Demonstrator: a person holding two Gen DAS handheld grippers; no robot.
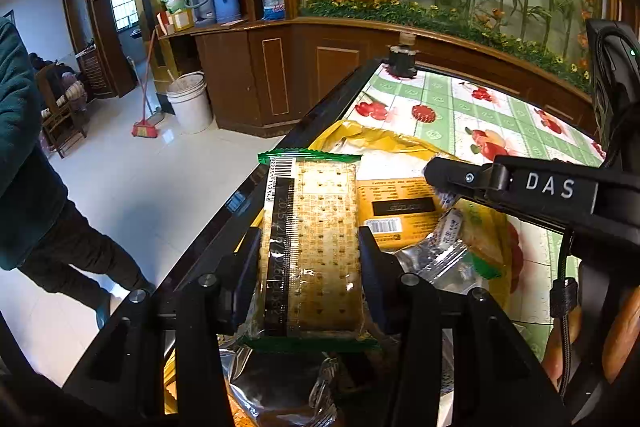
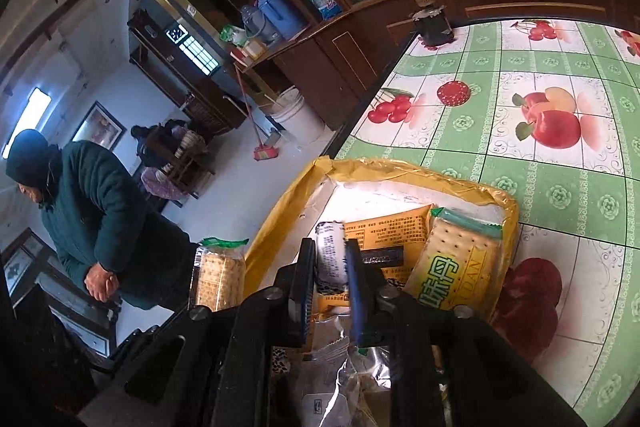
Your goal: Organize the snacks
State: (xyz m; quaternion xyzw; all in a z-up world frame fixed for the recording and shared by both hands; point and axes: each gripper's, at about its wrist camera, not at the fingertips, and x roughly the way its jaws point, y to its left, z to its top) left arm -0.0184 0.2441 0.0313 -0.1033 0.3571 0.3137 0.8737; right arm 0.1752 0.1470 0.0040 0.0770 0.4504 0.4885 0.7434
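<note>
Fingers of the left gripper (image 1: 310, 251) clamp a cracker packet (image 1: 312, 247) above the yellow-taped box (image 2: 404, 169), at its floor-side edge. Those of the right gripper (image 2: 330, 279) pinch a small white packet (image 2: 330, 259) inside the box. Sorting is midway, I judge; next, each packet needs placing.

Table (image 2: 560, 163) covered by green checked fruit-print cloth. Yellow-taped box (image 2: 400, 169) set at table's near left edge, snack packets held inside. Small dark jar (image 2: 434, 27) placed at far left corner, well apart from box.
</note>
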